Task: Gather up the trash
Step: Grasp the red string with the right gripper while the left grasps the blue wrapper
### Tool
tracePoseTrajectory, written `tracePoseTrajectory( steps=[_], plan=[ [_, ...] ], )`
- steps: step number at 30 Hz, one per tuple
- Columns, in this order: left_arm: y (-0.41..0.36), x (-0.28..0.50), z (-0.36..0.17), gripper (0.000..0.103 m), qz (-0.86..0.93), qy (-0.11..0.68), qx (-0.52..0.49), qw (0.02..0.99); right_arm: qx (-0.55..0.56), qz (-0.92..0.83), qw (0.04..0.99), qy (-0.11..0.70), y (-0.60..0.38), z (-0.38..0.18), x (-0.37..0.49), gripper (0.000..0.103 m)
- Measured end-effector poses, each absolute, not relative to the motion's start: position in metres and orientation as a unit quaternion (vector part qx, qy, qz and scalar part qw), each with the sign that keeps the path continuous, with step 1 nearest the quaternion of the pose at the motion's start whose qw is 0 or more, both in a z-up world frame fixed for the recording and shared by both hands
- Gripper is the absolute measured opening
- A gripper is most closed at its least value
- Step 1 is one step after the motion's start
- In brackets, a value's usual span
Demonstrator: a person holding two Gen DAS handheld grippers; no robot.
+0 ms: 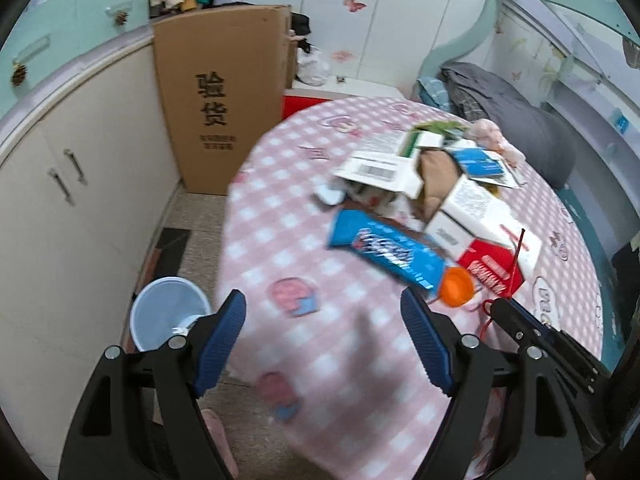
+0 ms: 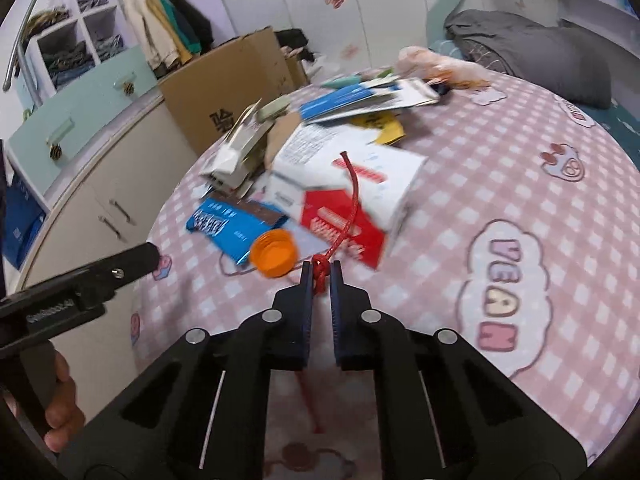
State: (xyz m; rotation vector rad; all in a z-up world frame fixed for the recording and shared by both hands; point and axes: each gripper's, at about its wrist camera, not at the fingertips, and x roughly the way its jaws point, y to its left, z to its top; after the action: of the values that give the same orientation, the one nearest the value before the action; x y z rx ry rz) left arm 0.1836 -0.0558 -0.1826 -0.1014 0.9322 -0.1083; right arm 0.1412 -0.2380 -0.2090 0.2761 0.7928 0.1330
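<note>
A pink checked tablecloth (image 2: 500, 168) covers the table, with a heap of flattened cartons (image 2: 320, 148) near its middle and a pale bin (image 1: 168, 312) on the floor beside it. The left gripper (image 1: 322, 340) stands wide and empty above the cloth. The right gripper (image 2: 320, 276) is pinched on a red cord (image 2: 350, 204), just beside an orange cap (image 2: 274, 253).

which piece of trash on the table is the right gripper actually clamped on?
The red cord: the right gripper is shut on its knotted end. The orange cap and blue wrapper lie untouched beside it.
</note>
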Motion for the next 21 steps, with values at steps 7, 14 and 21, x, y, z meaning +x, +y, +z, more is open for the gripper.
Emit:
tracePoseTrajectory(
  steps=[7, 14, 21],
  plan=[
    [-0.085, 0.211, -0.189, 0.078, -0.057, 0.451, -0.077, 0.887, 0.151, 0.068, 0.914, 0.369, -0.253, -0.208, 0.144, 0.009],
    [-0.1, 0.232, -0.2, 0.075, -0.059, 0.463, -0.085, 0.88, 0.155, 0.085, 0.916, 0.36, -0.253, -0.195, 0.154, 0.009],
    [-0.095, 0.236, -0.206, 0.022, -0.041, 0.458, -0.076, 0.885, 0.155, 0.086, 0.916, 0.359, -0.249, -0.194, 0.156, 0.008]
  ],
)
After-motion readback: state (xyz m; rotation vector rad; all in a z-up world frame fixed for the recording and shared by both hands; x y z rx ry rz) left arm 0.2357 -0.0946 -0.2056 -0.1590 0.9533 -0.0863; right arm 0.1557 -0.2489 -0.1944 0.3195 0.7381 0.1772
